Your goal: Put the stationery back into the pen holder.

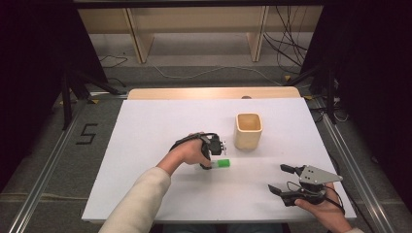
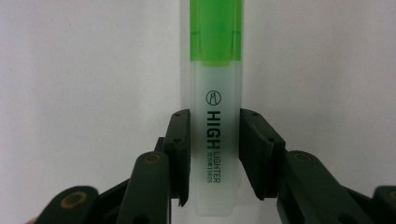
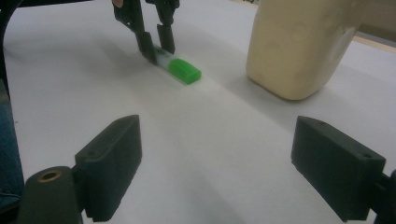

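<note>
— Nearest us, the right gripper [image 1: 283, 180] sits low at the table's near right corner, held in the right hand [image 1: 324, 206]. What do we log for its jaws?

— Spread wide, nothing between them; the right gripper view shows only bare white table [image 3: 219, 140] in the gap.

— Largest item next: white table [image 1: 145, 131], lying on a wooden top whose far edge shows behind it. Then?

— Wooden cup [image 1: 248, 130], squarish, upright, right of centre. In the right gripper view it [image 3: 299, 46] stands ahead and to the right.

— And the left gripper [image 1: 212, 160]?

— We see it at mid-table, pointing down, just left of the cup but apart from it. Its jaws pinch the clear barrel of a green highlighter [image 2: 215, 107], one pad on each side.

— Highlighter's position?

— Lying flat on the table [image 1: 219, 164], green cap toward the cup, near it, not touching. Barrel reads "HIGHLIGHTER".
</note>
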Demonstrator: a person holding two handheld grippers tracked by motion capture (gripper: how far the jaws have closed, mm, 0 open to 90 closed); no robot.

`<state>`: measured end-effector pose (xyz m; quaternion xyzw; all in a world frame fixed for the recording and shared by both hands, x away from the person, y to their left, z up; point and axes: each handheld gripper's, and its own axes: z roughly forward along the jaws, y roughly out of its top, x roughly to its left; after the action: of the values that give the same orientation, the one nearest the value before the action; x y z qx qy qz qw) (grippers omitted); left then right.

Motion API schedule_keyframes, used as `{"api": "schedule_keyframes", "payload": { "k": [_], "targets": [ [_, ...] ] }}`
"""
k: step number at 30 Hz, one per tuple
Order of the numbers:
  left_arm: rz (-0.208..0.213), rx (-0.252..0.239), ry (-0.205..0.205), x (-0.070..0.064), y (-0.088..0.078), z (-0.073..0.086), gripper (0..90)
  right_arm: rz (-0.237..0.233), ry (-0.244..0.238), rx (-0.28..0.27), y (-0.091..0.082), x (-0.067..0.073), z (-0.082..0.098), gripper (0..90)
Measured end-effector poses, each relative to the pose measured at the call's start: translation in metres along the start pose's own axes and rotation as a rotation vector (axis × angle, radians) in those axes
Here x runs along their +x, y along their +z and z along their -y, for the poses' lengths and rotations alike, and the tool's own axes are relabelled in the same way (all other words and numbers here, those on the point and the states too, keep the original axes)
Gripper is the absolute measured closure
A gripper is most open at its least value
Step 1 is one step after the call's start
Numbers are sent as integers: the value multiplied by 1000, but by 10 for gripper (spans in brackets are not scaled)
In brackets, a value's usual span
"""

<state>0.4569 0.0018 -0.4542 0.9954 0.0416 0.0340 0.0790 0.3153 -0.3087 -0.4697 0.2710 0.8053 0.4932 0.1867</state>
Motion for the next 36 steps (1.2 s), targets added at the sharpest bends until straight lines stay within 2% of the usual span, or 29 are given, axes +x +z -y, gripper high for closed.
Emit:
{"api": "schedule_keyframes", "payload": {
  "k": [10,11,22,28,33,36],
  "targets": [
    [15,-3,-10,0,0,1,659,1,-1,-1,0,0,0,169],
    [5,-4,0,1,0,0,659,-1,0,-4,0,0,0,169],
    [8,-27,-6,-2,-3,-1,660,1,-1,0,0,0,0,169],
    [-16,-37,0,-2,-7,0,660,1,-1,0,0,0,0,169],
    [-21,-57,-3,-3,-9,1,660,0,0,-3,0,0,0,169],
    [-26,-72,-17,-5,-10,2,660,0,-2,-3,0,0,0,169]
  ]
}}
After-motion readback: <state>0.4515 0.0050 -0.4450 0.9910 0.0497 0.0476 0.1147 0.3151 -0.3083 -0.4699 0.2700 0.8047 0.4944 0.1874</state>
